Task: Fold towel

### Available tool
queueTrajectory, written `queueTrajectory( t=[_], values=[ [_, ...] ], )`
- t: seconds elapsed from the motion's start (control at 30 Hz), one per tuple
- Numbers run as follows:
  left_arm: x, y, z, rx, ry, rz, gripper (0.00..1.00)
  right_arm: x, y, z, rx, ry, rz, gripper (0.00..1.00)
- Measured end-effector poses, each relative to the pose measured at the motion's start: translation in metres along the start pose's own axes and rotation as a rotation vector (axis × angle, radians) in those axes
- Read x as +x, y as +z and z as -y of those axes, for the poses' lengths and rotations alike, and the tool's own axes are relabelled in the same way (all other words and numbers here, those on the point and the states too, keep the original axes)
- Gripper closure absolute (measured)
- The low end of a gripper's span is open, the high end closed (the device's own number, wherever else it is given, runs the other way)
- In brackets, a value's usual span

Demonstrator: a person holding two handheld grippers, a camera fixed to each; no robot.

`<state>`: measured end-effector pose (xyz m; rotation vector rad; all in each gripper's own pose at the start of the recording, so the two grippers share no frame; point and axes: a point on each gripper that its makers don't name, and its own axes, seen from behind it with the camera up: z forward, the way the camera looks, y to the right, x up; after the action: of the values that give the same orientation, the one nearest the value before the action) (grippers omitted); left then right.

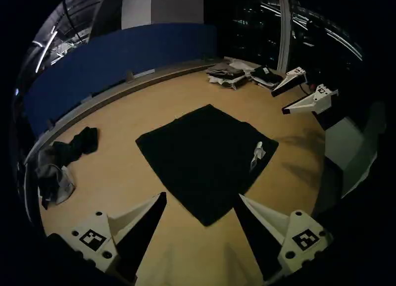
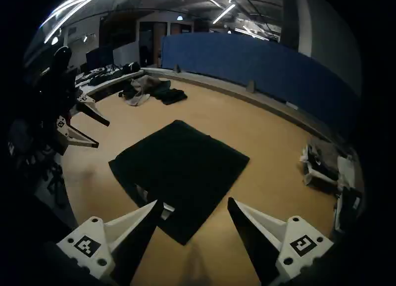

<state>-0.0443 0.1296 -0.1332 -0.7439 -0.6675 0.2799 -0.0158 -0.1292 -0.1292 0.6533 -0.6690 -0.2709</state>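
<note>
1. Ahead of the left gripper (image 1: pixel 201 196), the white tag (image 1: pixel 257 153) on the towel (image 1: pixel 203 147) is too small to make out any marking.
2. Far ahead to its right, a pile of folded cloths (image 1: pixel 237 73) is too dim to count.
3. At its left, a crumpled heap (image 1: pixel 59 167) runs into the picture's edge.
4. On the right gripper (image 2: pixel 194 201), the left finger (image 2: pixel 133 226) covers part of the tag.
5. At its right, a dark stack (image 2: pixel 321 167) is cut off.

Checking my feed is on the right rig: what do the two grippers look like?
Both the left gripper and right gripper have white, wedge-shaped fingers tapering to points, with black inner faces. Each finger base carries a square black-and-white marker and small dark holes.
</note>
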Motion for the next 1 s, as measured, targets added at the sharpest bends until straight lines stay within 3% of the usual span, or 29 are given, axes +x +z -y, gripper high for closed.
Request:
queueTrajectory(
  t=[0.4,0.77,1.0],
  values=[
    [-0.042,0.029,-0.011,-0.018,0.011,0.067,0.02,-0.048,0.027,0.008,0.003,0.026,0.053,0.00],
    [-0.056,0.043,-0.012,-0.018,-0.007,0.097,0.02,-0.074,0.043,0.017,0.015,0.028,0.088,0.00],
    [-0.063,0.047,-0.014,-0.022,-0.003,0.110,0.03,-0.088,0.047,0.021,0.029,0.029,0.115,0.05]
  ],
)
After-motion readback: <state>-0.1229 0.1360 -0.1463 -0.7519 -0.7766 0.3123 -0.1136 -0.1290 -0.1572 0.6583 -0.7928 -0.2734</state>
